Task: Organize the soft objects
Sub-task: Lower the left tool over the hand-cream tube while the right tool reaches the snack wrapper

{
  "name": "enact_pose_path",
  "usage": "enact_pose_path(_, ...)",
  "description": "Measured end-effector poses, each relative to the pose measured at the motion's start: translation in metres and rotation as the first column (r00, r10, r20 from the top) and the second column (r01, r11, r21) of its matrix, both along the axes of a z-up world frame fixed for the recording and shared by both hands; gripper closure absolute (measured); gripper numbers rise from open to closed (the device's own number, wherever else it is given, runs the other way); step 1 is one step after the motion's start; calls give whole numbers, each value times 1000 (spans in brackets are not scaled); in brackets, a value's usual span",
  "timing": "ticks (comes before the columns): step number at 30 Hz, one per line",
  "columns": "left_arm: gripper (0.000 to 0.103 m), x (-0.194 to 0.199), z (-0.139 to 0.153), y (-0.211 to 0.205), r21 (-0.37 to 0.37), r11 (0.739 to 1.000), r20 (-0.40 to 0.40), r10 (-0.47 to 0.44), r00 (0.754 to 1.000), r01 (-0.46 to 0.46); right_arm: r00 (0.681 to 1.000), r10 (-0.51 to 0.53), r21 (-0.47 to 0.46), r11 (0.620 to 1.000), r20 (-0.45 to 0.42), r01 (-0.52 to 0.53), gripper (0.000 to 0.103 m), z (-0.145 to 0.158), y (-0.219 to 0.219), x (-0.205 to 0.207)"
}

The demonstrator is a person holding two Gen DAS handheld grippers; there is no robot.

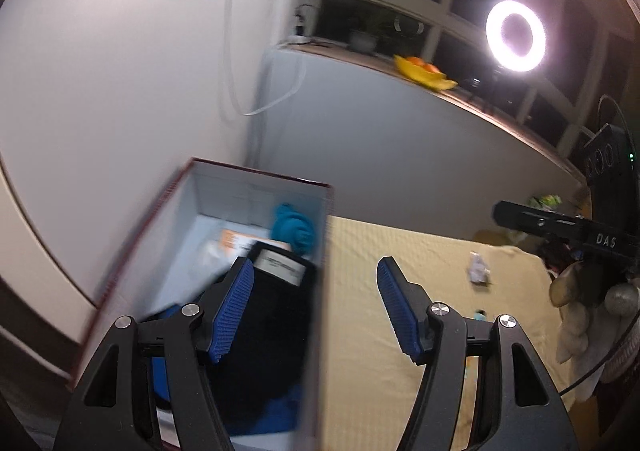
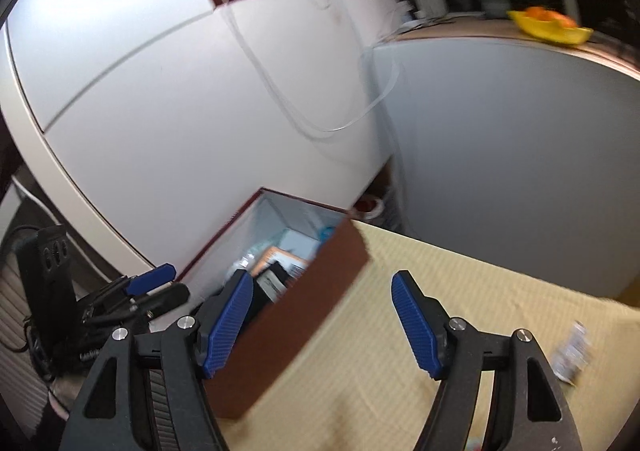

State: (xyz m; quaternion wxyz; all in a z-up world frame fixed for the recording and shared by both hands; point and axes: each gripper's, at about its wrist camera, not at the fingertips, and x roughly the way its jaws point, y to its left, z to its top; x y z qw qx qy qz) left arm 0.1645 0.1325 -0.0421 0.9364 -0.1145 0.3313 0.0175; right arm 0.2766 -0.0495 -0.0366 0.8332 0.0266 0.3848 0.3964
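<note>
A dark red box [image 1: 256, 173] with a white inside stands at the left end of the yellow-covered table [image 1: 404, 291]. In it lie a teal cloth [image 1: 292, 227], a black item with a white label [image 1: 276, 315], a blue cloth [image 1: 276, 411] and an orange-and-white packet [image 1: 236, 241]. My left gripper [image 1: 315, 265] hangs open above the box's right wall, nothing pressed by its pads. My right gripper [image 2: 322, 277] is open over the table beside the box [image 2: 304, 315], holding nothing. A small crumpled pale thing [image 1: 478, 269] lies on the cloth to the right, blurred [image 2: 572, 351].
White cabinet panels rise behind the box. A sill at the back holds a yellow bowl of oranges [image 1: 424, 73] and a lit ring light [image 1: 516, 36]. A gloved hand [image 1: 576, 315] with the other gripper's body shows at the right edge.
</note>
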Motion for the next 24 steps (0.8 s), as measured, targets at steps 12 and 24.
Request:
enact_pose_path(12,39,19,-35,-114,13,972,-54,-234,971,235,965,-261,0,965,-27,261,33,-28,-182,-13)
enact_pose_path(24,39,49,-89,-204,63,908,-171,-399,901,414,967,-247,-107,965,-60,239,33,-86,-185,33)
